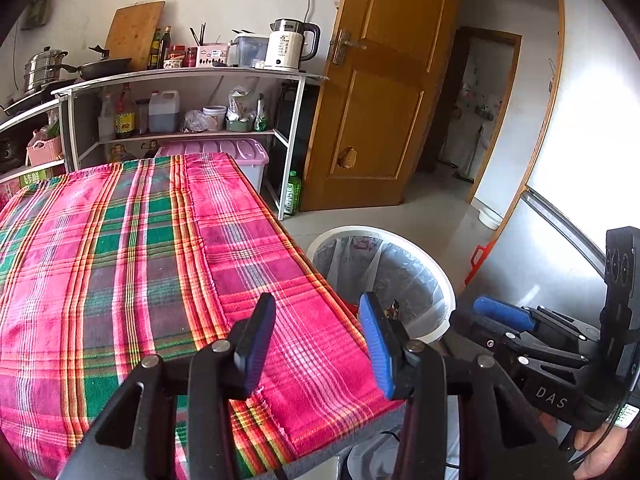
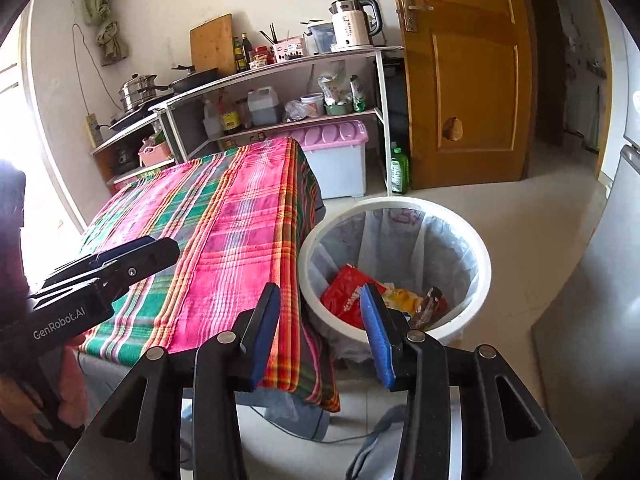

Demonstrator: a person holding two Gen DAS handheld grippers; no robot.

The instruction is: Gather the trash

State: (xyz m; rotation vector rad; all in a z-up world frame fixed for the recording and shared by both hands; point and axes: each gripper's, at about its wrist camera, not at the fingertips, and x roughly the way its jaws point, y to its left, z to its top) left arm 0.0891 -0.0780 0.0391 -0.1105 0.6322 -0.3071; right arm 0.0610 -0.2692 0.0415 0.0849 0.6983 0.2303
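A white trash bin (image 2: 486, 264) with a clear liner stands on the floor just right of the table. In it lie a red packet (image 2: 346, 294), a yellow wrapper (image 2: 406, 300) and a brown wrapper (image 2: 434, 302). My right gripper (image 2: 320, 334) hovers open between the table's corner and the bin, with nothing between its blue pads. My left gripper (image 1: 318, 344) is open too, empty, over the near right edge of the plaid tablecloth (image 1: 140, 260). The bin's rim (image 1: 360, 230) shows beyond it. Each gripper appears in the other's view: the right gripper (image 1: 480, 314) and the left gripper (image 2: 152, 248).
A shelf unit (image 1: 192, 76) with a kettle (image 1: 290, 46), pans and bottles stands behind the table. A pink-lidded storage box (image 2: 336, 136) and a green bottle (image 2: 399, 172) sit on the floor. There is a wooden door (image 2: 468, 80) beyond and a metal fridge (image 2: 592, 320) to the right.
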